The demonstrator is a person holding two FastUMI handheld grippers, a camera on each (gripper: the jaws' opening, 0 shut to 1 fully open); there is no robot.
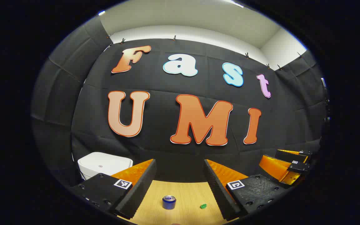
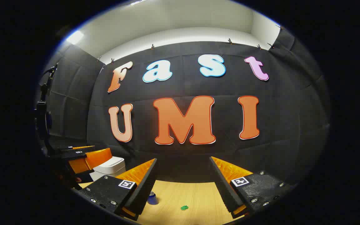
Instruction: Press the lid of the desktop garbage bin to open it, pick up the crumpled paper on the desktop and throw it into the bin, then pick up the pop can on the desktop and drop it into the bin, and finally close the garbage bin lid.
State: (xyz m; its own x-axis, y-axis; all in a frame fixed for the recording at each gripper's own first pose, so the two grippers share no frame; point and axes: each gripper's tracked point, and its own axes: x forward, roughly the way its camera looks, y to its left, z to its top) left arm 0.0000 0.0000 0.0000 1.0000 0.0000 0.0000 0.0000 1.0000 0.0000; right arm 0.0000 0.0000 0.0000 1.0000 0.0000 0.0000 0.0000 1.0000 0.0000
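While both grippers hovered with jaws spread, the bin (image 1: 105, 165) sat shut at the tabletop's (image 1: 189, 193) far left.
Best press squarely on its lid; can (image 1: 169, 202) and green paper (image 1: 203, 206) waited in front.

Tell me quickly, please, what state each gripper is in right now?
Left gripper: open, holding nothing.
Right gripper: open, holding nothing.

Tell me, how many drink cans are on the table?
1: a blue can stands upright on the wooden table, left of a small green scrap. Others could be hidden behind the gripper fingers.
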